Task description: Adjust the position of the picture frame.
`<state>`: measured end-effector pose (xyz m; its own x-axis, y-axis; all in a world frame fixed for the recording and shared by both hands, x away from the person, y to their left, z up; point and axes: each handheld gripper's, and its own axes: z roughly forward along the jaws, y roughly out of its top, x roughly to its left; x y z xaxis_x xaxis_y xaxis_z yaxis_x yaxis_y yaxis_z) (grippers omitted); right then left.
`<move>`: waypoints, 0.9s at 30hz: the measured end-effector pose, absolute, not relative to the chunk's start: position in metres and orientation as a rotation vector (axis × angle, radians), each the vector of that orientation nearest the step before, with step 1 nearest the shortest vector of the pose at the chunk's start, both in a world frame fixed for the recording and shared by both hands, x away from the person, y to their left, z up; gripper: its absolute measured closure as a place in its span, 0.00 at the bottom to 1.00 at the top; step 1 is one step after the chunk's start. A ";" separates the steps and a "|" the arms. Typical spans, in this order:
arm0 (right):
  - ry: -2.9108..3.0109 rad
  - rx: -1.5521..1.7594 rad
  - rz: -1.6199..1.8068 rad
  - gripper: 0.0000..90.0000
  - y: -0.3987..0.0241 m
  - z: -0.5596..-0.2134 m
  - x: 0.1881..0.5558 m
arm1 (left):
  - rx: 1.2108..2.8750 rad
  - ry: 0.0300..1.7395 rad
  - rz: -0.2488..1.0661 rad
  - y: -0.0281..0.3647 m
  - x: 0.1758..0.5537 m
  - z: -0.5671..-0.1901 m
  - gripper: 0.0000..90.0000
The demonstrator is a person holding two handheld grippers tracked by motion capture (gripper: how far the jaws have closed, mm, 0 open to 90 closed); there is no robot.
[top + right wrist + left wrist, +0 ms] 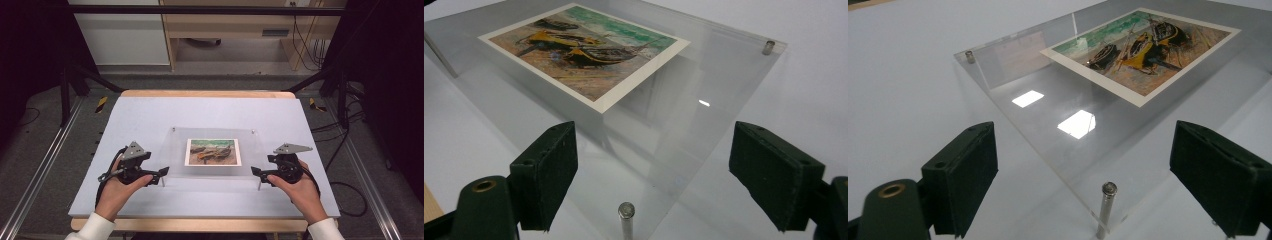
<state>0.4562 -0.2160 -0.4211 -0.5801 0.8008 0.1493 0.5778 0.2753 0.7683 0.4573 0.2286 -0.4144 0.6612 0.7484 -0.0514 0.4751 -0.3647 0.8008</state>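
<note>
Left gripper (161,173): jaws apart, gripping nothing.
Right gripper (256,172): jaws apart, gripping nothing.
Clear panel (176,150): edges faint.
Near post (1106,206): base cut off.

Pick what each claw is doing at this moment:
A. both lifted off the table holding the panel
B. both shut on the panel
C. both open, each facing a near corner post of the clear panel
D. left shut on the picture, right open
C: the left claw and right claw stand open, a post of the panel between the jaws, untouched.

Table (150,120) evenly and brightly lit; surroundings dark. Overhead lamps glare on the clear panel (1048,130). Near jaws slightly soft.
</note>
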 end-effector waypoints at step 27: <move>2.315 1.295 1.203 0.22 -0.212 -0.434 0.457 | 2.067 0.979 0.300 0.227 0.463 -0.430 0.13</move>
<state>0.4571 -0.2122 -0.4341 -0.5838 0.7913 0.1817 0.6036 0.2734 0.7489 0.4629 0.2268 -0.4300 0.6705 0.7322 -0.1200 0.5396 -0.3702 0.7562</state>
